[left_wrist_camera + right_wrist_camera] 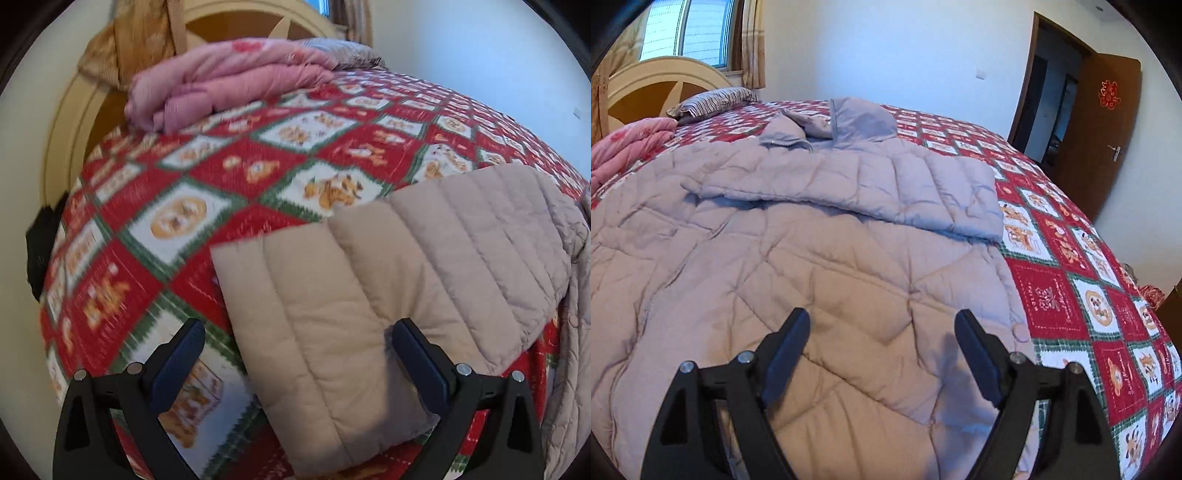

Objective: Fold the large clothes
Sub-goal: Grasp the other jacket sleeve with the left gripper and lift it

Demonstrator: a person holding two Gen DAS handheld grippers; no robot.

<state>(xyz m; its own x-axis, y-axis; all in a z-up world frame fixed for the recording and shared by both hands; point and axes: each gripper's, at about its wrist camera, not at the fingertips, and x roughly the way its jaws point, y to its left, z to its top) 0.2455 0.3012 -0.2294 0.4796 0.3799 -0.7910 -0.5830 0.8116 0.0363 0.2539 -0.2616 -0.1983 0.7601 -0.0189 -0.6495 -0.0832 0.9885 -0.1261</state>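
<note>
A large pale grey-beige quilted down coat (798,236) lies spread flat on the bed, hood (849,122) toward the headboard. Its right sleeve (886,188) is folded across the body. In the left wrist view the other sleeve (369,295) lies stretched out over the bedspread, cuff nearest me. My left gripper (299,332) is open and empty, just above that sleeve's cuff end. My right gripper (882,325) is open and empty, hovering over the coat's lower body.
The bed has a red, white and green patchwork bedspread (1071,280). A folded pink blanket (229,85) and a striped pillow (713,99) lie by the cream headboard (657,81). A brown door (1108,133) stands open at the right.
</note>
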